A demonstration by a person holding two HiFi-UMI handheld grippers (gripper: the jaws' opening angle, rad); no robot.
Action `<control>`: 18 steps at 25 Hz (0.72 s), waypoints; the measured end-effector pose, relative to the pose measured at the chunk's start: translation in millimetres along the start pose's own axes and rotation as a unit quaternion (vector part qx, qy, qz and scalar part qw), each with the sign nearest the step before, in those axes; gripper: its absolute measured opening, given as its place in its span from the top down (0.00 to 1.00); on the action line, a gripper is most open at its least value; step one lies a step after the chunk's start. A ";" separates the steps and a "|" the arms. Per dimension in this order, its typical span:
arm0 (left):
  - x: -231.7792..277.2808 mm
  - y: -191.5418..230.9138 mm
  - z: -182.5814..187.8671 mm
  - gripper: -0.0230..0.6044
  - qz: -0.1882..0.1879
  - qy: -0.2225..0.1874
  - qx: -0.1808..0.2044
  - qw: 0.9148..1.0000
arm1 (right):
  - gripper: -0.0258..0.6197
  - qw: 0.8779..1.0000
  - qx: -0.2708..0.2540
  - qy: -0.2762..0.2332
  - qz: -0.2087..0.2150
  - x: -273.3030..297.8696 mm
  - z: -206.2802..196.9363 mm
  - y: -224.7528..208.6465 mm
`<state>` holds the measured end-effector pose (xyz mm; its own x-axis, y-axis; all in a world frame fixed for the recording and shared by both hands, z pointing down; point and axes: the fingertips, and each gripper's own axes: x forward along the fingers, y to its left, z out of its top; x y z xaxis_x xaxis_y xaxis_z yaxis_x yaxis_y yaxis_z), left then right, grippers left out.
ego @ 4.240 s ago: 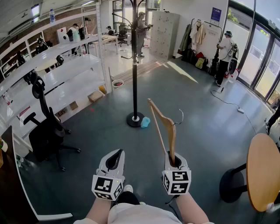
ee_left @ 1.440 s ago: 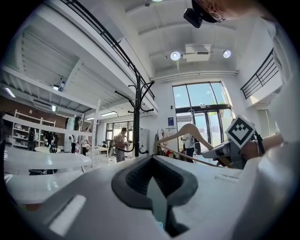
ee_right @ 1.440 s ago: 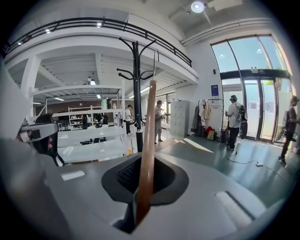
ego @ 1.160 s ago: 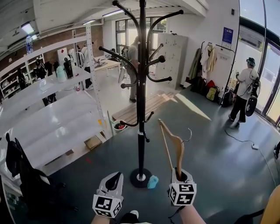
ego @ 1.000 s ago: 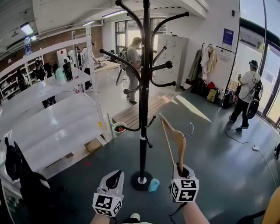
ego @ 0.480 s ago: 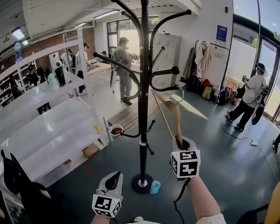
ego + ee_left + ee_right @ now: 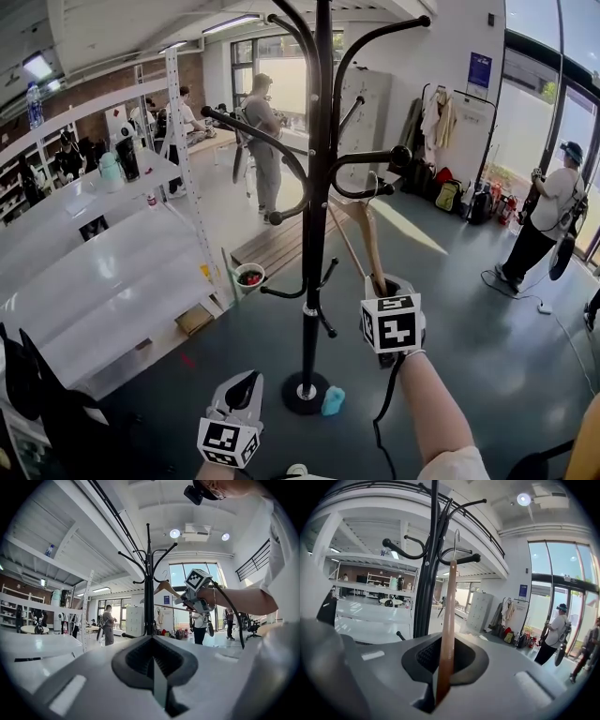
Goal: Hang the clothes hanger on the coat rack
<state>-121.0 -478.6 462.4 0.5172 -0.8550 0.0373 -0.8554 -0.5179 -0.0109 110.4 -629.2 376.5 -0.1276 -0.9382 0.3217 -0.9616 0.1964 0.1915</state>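
Workshop, grey floor (image 7: 469,319): right gripper (image 7: 384,289) is pinching the hanger (image 7: 367,239) by its lower end just right of the coat rack (image 7: 319,234), left gripper (image 7: 242,389) is idling shut, empty; tilted hook (image 7: 456,538) risks glancing off the knobbed arm (image 7: 375,156).

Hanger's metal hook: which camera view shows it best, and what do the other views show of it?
The right gripper view: the hook stands large against the ceiling beside a coat rack arm. In the head view it is a thin wire crowded against the rack's arms; in the left gripper view it is tiny and distant.
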 end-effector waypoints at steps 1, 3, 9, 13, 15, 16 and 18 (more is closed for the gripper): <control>0.7 1.5 -2.2 0.96 0.001 0.003 -0.002 1.000 | 0.90 1.000 -0.001 0.008 0.004 5.6 -2.2 2.0; 2.1 4.8 -5.6 0.96 0.004 0.006 -0.005 1.000 | 0.90 1.000 0.000 0.022 0.012 16.6 -8.2 6.5; 3.9 13.7 -13.0 0.96 0.011 0.011 -0.008 1.000 | 0.90 0.999 0.000 0.043 0.021 38.0 -24.8 17.6; 1.4 16.4 -16.6 0.96 0.018 0.014 -0.013 1.000 | 0.90 0.998 0.009 0.053 0.033 45.2 -33.0 25.0; 0.4 17.5 -17.0 0.96 0.021 0.014 -0.014 1.000 | 0.90 0.998 0.006 0.051 0.030 46.4 -33.7 24.9; 0.2 18.1 -17.0 0.96 0.023 0.013 -0.015 1.000 | 0.90 0.998 0.004 0.049 0.029 46.9 -33.7 24.4; 0.4 19.4 -18.2 0.96 0.027 0.011 -0.016 0.999 | 0.90 0.998 0.010 0.046 0.032 48.0 -35.2 25.0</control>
<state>-137.8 -488.5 480.4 0.4704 -0.8804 0.0599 -0.8824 -0.4702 0.0191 88.8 -659.3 429.3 -0.1668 -0.8936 0.4167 -0.9573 0.2480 0.1488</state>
